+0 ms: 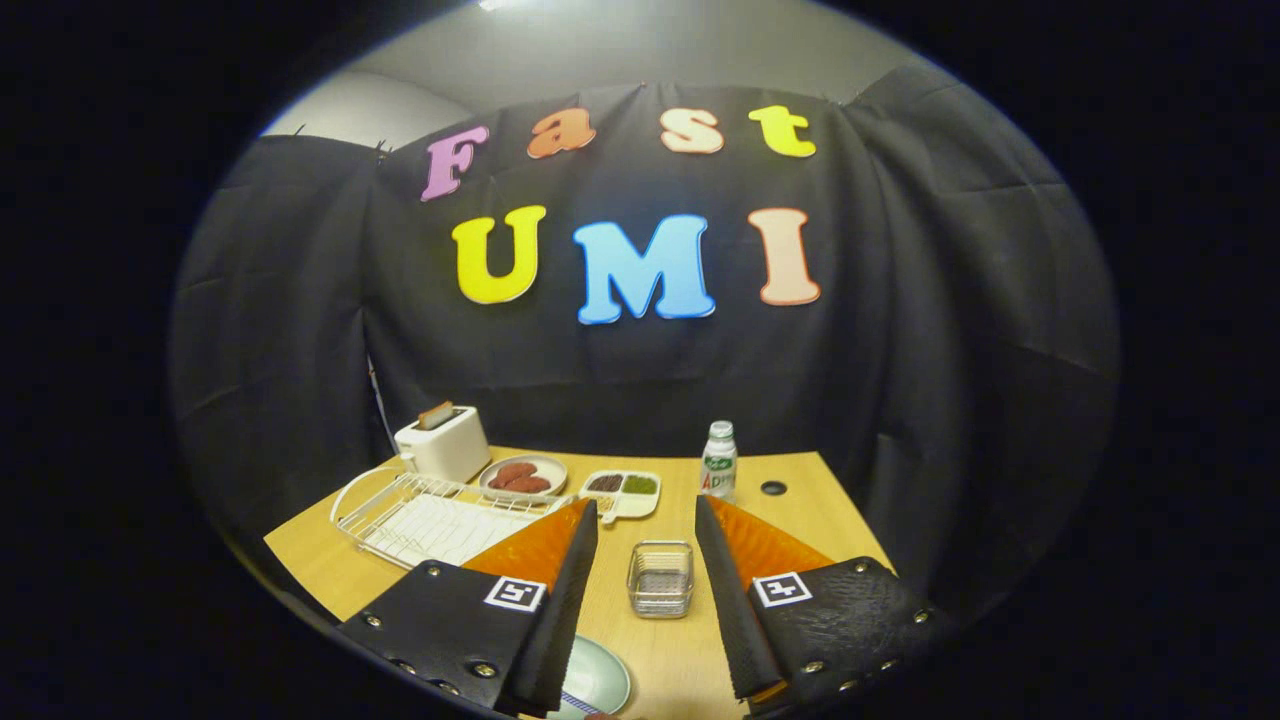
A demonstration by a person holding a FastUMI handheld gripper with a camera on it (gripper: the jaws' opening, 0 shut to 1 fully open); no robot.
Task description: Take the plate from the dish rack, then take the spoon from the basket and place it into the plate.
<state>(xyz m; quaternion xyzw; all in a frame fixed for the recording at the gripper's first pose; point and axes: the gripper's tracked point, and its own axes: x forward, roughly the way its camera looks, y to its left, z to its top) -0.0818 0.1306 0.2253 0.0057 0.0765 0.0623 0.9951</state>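
**Gripper view: plate is down, spoon step looks finished or nearly so**

Gripper view has my fingers (646,560) spread wide with nothing between them but bare wooden counter (800,500) and, just ahead, the small square wire-mesh basket (660,578). The basket looks empty from here, though I cannot see its floor clearly through the mesh.

The pale green round plate (598,680) lies flat on the counter at its near edge, just beside my left finger and partly hidden by it. A thin striped handle, which I take to be the spoon (572,702), rests at the plate's near rim; little of it shows, so I am not certain.

The white wire dish rack (430,520) sits towards the left edge of the counter, with no plate standing in it. Beyond it, along the far edge, are a white toaster (442,443), a plate of reddish-brown food (523,476), a white divided tray (625,490) and a small white bottle (718,460).

My judgement: the plate step is done and the spoon appears placed. Next I should confirm the spoon lies fully in the plate, nudging it inward if it overhangs.
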